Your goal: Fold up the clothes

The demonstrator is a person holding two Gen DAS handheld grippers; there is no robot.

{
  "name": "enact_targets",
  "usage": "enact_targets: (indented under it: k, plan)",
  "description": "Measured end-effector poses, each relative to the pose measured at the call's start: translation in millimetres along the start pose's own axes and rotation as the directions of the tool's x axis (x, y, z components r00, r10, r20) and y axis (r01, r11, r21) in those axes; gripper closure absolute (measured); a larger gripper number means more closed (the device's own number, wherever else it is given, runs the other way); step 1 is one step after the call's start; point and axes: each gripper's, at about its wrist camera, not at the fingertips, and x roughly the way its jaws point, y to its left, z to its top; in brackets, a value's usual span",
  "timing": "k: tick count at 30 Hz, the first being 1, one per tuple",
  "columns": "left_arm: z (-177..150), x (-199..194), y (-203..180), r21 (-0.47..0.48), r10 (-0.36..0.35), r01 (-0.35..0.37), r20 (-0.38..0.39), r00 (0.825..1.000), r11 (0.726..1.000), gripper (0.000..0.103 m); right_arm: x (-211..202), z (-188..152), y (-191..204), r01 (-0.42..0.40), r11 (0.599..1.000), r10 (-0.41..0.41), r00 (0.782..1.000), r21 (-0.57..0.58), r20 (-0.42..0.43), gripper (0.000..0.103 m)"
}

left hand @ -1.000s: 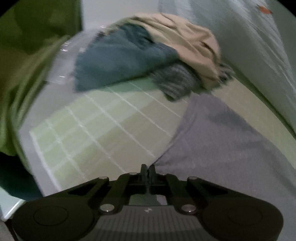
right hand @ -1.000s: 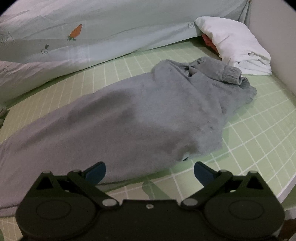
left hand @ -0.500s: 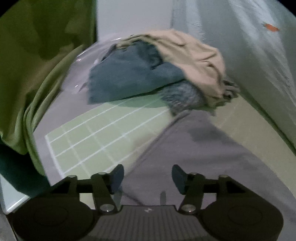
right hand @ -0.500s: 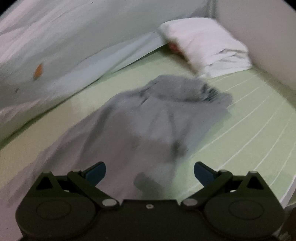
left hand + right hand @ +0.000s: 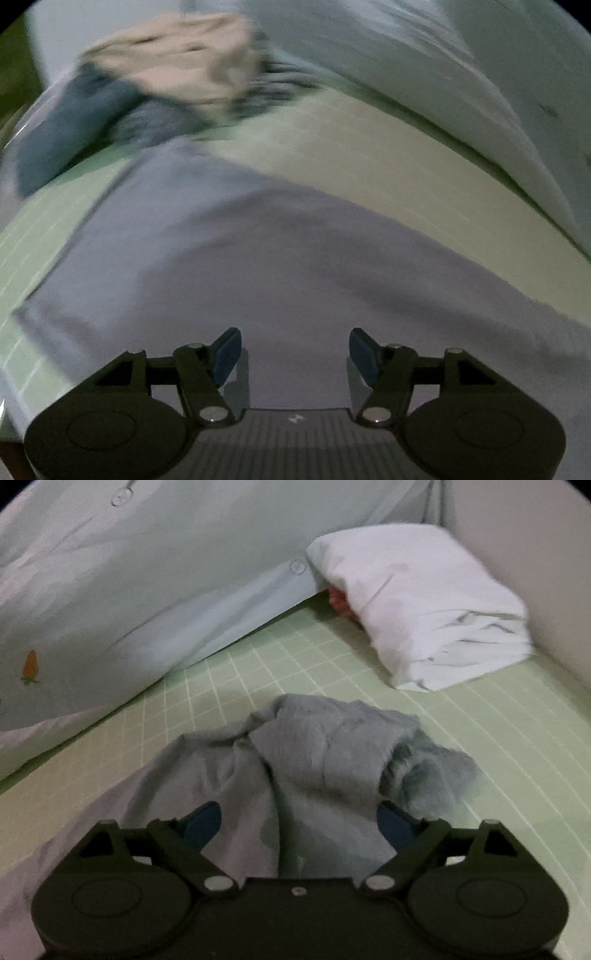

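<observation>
Left gripper (image 5: 295, 350) hovering over flat grey garment (image 5: 295, 266), jaws standing apart, nothing between pads but cloth below. Garment lying spread along green checked bed sheet (image 5: 48, 229); blurred pile of clothes (image 5: 159, 74) sitting beyond its far end. Right gripper (image 5: 295, 821) hanging over bunched end of grey garment (image 5: 325, 760), jaws wide, just been closing slightly, fabric lying between them, pads not pressing. White pillow (image 5: 417, 609) resting farther right, pale duvet (image 5: 129, 590) lying along far side.

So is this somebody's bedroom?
Probably a bedroom: a pillow and a duvet lie on a green checked sheet, with clothes piled at one end.
</observation>
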Motion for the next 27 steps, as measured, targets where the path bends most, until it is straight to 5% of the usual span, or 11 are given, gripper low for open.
enact_targets:
  k: [7,11,16,21,24,27]
  plan:
    - [2,3,-63,0.188,0.039,-0.037,-0.004,0.999,0.981,0.036,48,57,-24,0.089,0.992,-0.096,0.991,0.089,0.089,0.011]
    - [-2,2,-63,0.198,0.06,-0.056,-0.017,0.998,0.979,0.034,33,49,-41,0.143,0.979,-0.16,0.98,0.143,0.117,0.006]
    - [-3,-1,-66,0.224,0.071,-0.063,-0.028,0.997,0.973,0.034,13,7,-54,0.212,0.953,-0.225,0.974,0.215,0.036,0.003]
    - [-2,-7,-75,0.292,0.045,-0.043,0.0,0.999,0.955,0.033,17,-14,-63,0.222,0.902,-0.209,0.975,0.369,-0.074,0.003]
    - [-2,-11,-78,0.317,0.031,-0.035,0.017,0.999,0.948,0.032,20,-16,-61,0.193,0.905,-0.178,0.981,0.38,-0.073,0.004]
    - [-2,-14,-77,0.313,0.022,-0.029,0.029,0.999,0.949,0.031,20,-15,-59,0.157,0.915,-0.148,0.988,0.371,-0.054,0.029]
